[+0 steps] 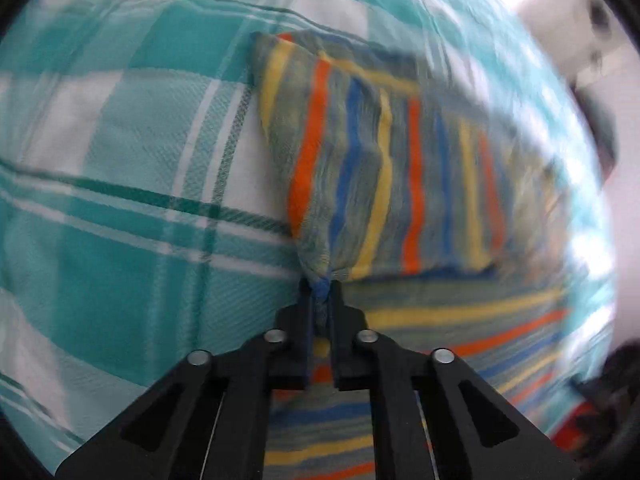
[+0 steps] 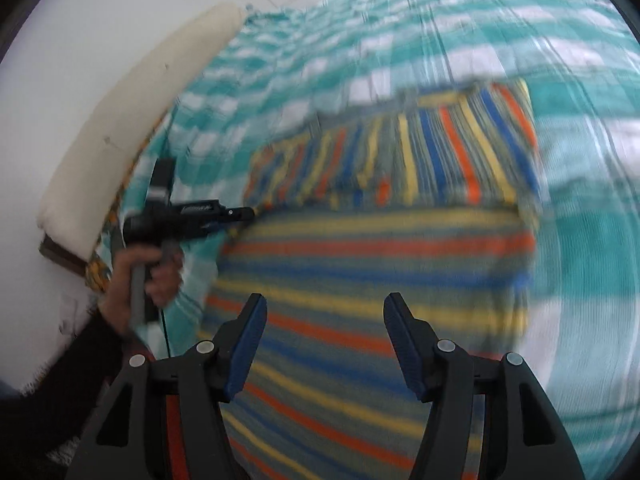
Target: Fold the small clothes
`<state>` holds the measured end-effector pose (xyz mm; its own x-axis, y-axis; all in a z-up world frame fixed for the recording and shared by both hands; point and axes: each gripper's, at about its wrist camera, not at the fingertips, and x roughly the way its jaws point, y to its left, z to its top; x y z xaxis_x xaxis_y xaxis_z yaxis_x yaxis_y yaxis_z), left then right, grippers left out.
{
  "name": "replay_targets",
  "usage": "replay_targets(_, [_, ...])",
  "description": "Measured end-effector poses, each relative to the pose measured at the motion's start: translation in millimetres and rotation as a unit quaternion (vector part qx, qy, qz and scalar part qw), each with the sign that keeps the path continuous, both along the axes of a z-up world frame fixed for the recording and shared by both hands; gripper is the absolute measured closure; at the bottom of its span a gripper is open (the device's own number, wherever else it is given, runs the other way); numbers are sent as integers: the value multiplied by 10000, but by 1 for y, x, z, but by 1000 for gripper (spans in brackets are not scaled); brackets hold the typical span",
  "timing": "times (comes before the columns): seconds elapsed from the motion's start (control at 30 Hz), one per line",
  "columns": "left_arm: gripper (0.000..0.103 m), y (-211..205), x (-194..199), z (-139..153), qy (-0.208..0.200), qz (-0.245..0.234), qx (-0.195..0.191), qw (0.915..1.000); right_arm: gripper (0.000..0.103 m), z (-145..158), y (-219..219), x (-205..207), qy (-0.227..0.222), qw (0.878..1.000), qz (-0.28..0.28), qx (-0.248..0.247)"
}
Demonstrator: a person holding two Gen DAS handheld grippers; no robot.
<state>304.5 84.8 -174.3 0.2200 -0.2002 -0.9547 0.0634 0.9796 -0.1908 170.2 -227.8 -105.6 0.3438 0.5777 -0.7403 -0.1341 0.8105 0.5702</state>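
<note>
Teal-and-white plaid bedsheet (image 1: 120,184) covers a bed and fills most of both views; white wall behind. On the sheet lies a striped garment (image 2: 360,280), grey-green with orange, blue and yellow bands, its far part folded over so the stripes there run crosswise to those of the near part.

Left gripper (image 1: 320,292): jaws closed tight on a bunched corner of the garment, blue cloth pinched between the pads. Left wrist view shows that corner drawn up into a peak, the folded flap rising away from it over the flat layer underneath.

Right gripper (image 2: 324,344): jaws stand partly open, nothing between them, blue pads facing each other above the near striped layer; contact with the cloth cannot be told.

Right wrist view alone shows the left gripper from the side, at the garment's left edge, carried by a hand (image 2: 156,272) with a dark sleeve (image 2: 80,364). It also shows a cream padded headboard (image 2: 132,120) along the wall at left and a patch of orange-patterned fabric (image 2: 98,272) below it at the bed's edge.

Left wrist view alone shows a dark, blurred object (image 1: 608,388) at lower right, not identifiable. No containers. Both views motion-blurred.
</note>
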Motion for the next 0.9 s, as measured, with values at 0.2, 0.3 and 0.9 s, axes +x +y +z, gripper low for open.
replay_targets(0.2, [99,13,-10,-4,-189,349,162,9991,42,-13,-29,-43,157,9992,-58,-367])
replay_targets(0.3, [88,1,-17,-1,-199,314,334,9987,42,-15,-42,-47,196,9986,-161,-465])
replay_targets(0.9, [25,-42,-261,11,-296,-818,909,9921,42,-39,-13,-107,476,9707,1528,-1793])
